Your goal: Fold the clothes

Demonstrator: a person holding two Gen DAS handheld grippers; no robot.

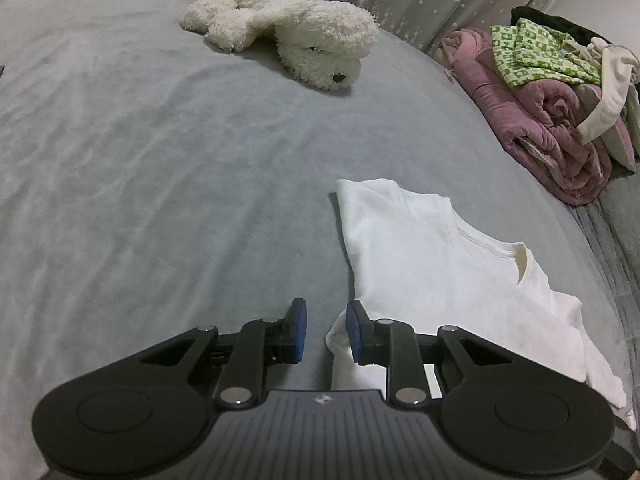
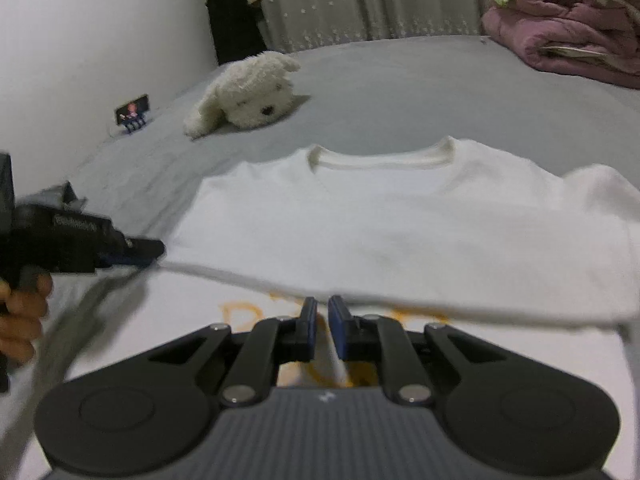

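The right gripper (image 2: 322,322), nearly closed, holds nothing visible. Beside the white T-shirt (image 2: 400,216), the narrowly parted left gripper (image 1: 326,330) could catch its edge, spoiling the fold.

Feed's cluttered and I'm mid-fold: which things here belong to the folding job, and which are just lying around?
Part of the job:
- white T-shirt, spread on the grey bed
- left claw
- right claw

Just lying about:
- plush dog
- rolled pink blanket
- green patterned cloth on top of it
- small card on a stand
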